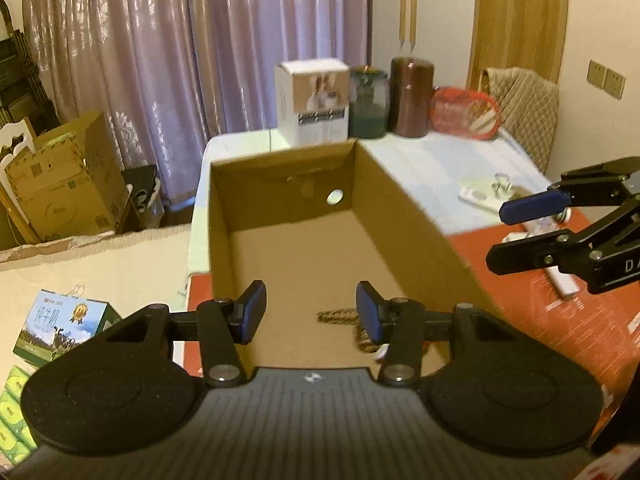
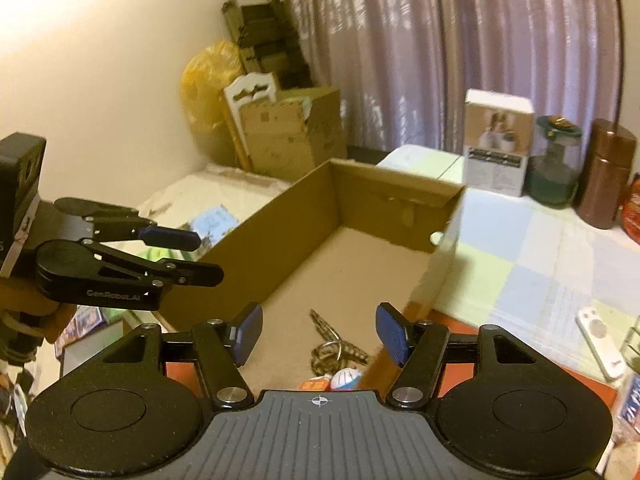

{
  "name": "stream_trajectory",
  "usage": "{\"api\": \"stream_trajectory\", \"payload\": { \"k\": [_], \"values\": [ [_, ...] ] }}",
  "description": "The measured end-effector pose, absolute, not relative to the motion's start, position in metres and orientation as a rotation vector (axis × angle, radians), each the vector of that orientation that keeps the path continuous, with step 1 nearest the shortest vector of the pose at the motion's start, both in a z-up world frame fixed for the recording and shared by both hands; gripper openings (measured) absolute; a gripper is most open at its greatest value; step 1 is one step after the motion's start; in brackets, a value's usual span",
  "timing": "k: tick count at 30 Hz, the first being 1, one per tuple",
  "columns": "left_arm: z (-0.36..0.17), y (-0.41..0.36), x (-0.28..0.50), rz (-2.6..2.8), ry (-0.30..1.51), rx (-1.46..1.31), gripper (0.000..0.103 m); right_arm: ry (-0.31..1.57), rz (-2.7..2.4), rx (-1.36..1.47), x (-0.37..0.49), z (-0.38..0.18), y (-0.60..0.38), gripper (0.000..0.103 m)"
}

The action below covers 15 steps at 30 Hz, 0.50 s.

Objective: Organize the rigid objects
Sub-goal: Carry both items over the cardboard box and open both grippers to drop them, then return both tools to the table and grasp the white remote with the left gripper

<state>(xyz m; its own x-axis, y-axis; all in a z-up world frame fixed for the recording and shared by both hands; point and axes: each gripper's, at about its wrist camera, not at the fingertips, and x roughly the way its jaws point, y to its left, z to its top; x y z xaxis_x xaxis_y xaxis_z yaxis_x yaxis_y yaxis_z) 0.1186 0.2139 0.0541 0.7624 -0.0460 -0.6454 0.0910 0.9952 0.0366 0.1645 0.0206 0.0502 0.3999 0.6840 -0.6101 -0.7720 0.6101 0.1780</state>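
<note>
An open cardboard box (image 1: 404, 216) (image 2: 280, 232) sits on the table. A bunch of keys (image 2: 334, 350) with a round charm lies on its floor near the front; it also shows in the left wrist view (image 1: 352, 322). My left gripper (image 1: 311, 313) is open and empty above the box's near end, and appears at the left of the right wrist view (image 2: 200, 256). My right gripper (image 2: 318, 334) is open and empty just above the keys, and shows at the right of the left wrist view (image 1: 508, 232).
A white carton (image 1: 314, 102), a glass jar (image 1: 368, 104), a brown canister (image 1: 412, 96) and a red bag (image 1: 466, 114) stand at the table's far end. A white remote (image 2: 600, 340) lies to the right of the box. Cardboard cartons (image 1: 60, 184) stand left.
</note>
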Motion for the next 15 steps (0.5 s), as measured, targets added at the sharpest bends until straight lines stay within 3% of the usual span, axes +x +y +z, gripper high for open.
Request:
{"api": "stream_trajectory", "payload": {
  "k": [15],
  "values": [
    [0.091,0.117,0.086,-0.176,0.583,-0.044,0.044,0.571,0.662,-0.018,0.132,0.107,-0.122,0.063]
  ]
}}
